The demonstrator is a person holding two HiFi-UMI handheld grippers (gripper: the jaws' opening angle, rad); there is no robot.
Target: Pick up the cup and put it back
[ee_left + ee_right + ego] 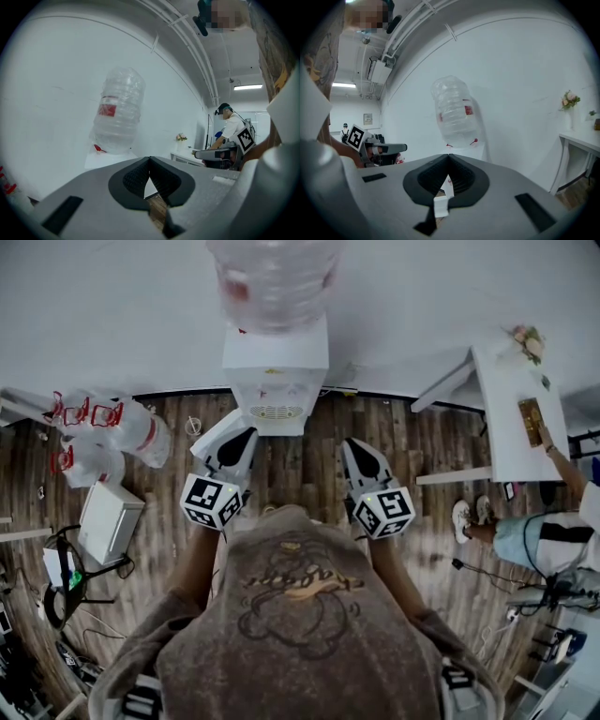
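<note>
while the cup (194, 425) stands upright, mouth upward, just beside water dispenser (276, 381)

Bright, even light (fisheye-warped, dark corners)

brown shirt (300, 615), cartoon print; left gripper (247, 435), right gripper (353, 444) grey.
</note>
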